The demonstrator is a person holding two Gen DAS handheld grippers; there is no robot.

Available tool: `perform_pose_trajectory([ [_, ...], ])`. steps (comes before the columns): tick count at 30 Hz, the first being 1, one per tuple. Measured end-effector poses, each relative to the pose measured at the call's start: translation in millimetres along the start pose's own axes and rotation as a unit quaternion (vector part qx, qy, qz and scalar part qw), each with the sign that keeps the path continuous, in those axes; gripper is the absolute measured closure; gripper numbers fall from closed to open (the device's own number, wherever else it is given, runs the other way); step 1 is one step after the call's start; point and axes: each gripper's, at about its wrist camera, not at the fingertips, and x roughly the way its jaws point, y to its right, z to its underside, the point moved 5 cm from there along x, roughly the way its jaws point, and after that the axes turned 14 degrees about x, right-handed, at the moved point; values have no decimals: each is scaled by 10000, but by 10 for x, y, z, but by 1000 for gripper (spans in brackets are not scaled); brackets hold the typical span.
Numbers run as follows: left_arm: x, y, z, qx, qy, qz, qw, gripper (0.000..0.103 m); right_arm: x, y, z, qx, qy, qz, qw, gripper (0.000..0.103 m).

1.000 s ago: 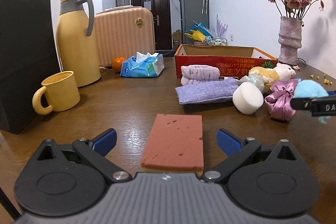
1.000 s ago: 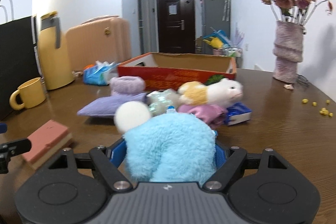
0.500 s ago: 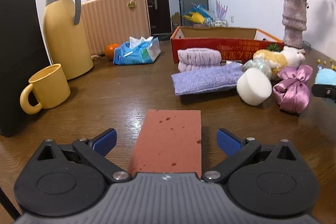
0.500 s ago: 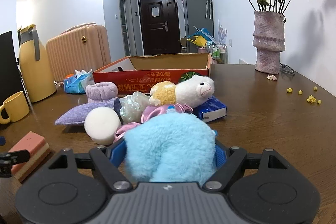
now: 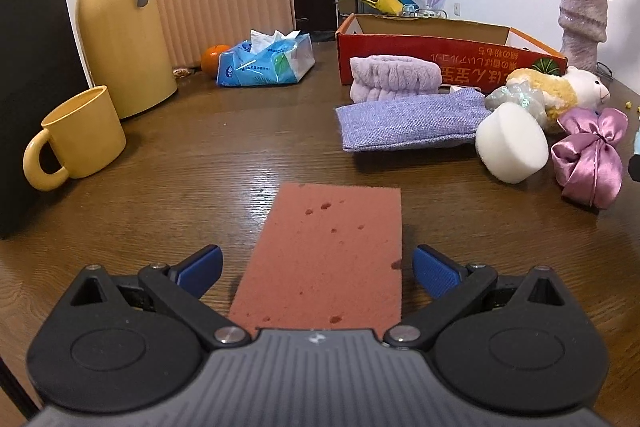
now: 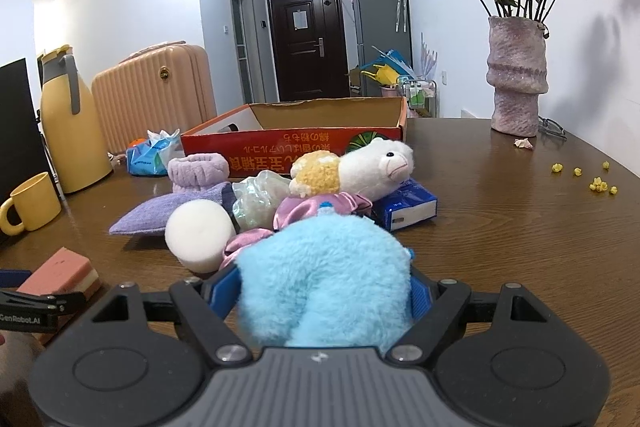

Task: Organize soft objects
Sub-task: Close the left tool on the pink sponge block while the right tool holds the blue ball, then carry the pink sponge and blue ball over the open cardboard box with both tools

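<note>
Table (image 5: 224, 163), brown wood, cluttered.

Left side: one black bag (image 5: 28, 67), cut off at the frame edge; one yellow jug (image 5: 120, 27); one yellow mug (image 5: 80, 135) near it; one beige suitcase (image 5: 224, 3) behind; one orange (image 5: 214, 58), partly hidden by one blue tissue pack (image 5: 264, 61).

Far centre: one red box (image 6: 296, 137), open-topped, inside not visible.

Right: one vase (image 6: 516, 75) with dried roses; small yellow bits (image 6: 596, 183) scattered, too small to identify.

Soft heap in front of the box, all touching or overlapping: one lilac roll (image 5: 394, 77); one purple pouch (image 5: 412, 123); one white foam puck (image 5: 512, 145); one crinkled clear bundle (image 6: 260, 201), contents unclear; one plush alpaca (image 6: 376, 167); one pink satin bow (image 5: 592, 155); one blue packet (image 6: 408, 207), partly under the alpaca.

Left gripper (image 5: 316, 269): jaws released, standing either side of one red sponge (image 5: 332, 247) lying flat on the near table; left pad clear of it, right pad just beside its edge. Near end of sponge hidden under the gripper body.

Right gripper (image 6: 320, 293): clenched on one blue fluffy plush (image 6: 324, 275), blue pads pressed into both flanks; plush blocks the near part of the heap. Whether it rests on the table cannot be told.
</note>
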Motion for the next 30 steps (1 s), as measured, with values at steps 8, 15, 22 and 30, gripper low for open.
perform_pose_trajectory([
  [8,21,14,-5,-24,-32,48,10000,9,5,-4,11,-8,-9,14,10000,23],
  [15,13,34,2,-88,-28,172,9998,28,7,-2,10,-11,-15,12,10000,23],
  [22,-20,26,-9,-172,34,175,9997,29,9,-6,15,-27,-20,17,10000,23],
  [30,-113,0,-97,-272,245,179,9992,29,-26,-43,-23,-107,18,18,9999,23],
])
